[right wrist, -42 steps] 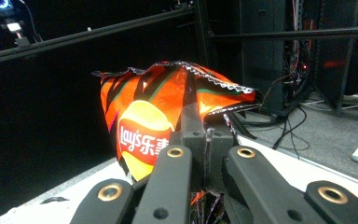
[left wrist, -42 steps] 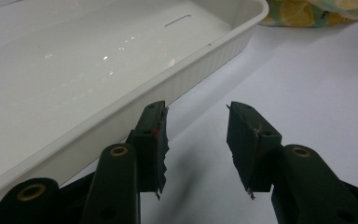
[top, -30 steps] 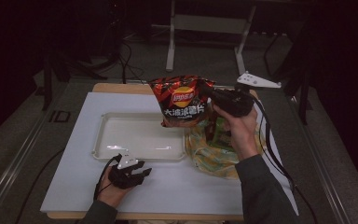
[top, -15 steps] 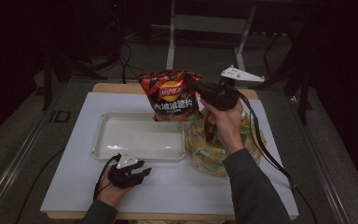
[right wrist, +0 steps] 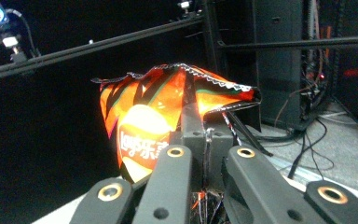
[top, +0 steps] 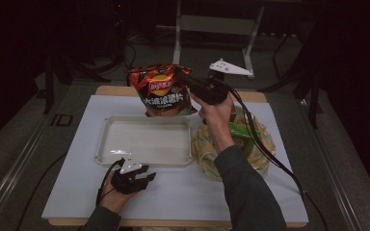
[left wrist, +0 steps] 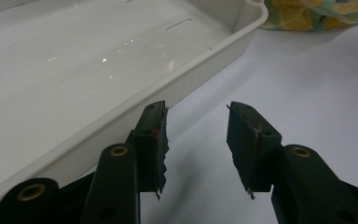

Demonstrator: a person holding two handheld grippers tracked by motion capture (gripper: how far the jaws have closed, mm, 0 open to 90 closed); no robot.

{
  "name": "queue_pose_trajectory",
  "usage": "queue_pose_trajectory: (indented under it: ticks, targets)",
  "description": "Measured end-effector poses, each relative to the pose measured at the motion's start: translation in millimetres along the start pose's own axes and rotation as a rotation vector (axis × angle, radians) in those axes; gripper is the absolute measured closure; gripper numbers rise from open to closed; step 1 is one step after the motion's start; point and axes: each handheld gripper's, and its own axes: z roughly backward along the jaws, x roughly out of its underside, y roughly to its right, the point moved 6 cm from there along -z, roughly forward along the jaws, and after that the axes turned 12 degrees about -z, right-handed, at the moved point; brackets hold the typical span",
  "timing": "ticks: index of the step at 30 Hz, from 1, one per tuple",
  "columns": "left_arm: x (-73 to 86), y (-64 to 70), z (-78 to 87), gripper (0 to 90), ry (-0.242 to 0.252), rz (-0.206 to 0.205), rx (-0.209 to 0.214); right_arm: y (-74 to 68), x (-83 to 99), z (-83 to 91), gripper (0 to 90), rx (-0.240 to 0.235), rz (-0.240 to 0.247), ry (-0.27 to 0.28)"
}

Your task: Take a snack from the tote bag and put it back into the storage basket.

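The right claw is clamped on the top right edge of the chip bag, which hangs upright in the air over the far rim of the white tray. In the right gripper view its jaws sit pressed together on the bag's crimped seam. The left claw rests low on the desk, just near of the tray, its jaws apart with nothing between them. A yellow patterned bowl sits right of the tray
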Motion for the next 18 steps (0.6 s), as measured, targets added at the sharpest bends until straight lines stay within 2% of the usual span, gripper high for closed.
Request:
queue_pose_trajectory:
  ticks: [4, 10, 12, 18]
  targets:
    - [-0.1, -1.0, 1.8, 57.0, 0.006, 0.000, -0.004, 3.9, 4.5, -10.8, 90.0, -0.003, -0.015, -0.003]
    - [-1.2, -1.8, 2.8, 57.0, 0.010, -0.003, -0.015, 12.5, 15.7, -25.6, 90.0, 0.022, -0.028, -0.009]
    - [-1.5, -1.9, 3.0, 57.0, 0.012, -0.007, -0.016, 19.2, 26.3, -36.0, 90.0, 0.047, -0.037, -0.030]
    - [-1.1, -3.3, 4.2, 57.1, 0.020, 0.002, -0.018, 33.9, 46.7, -52.1, 90.0, 0.104, -0.050, -0.076]
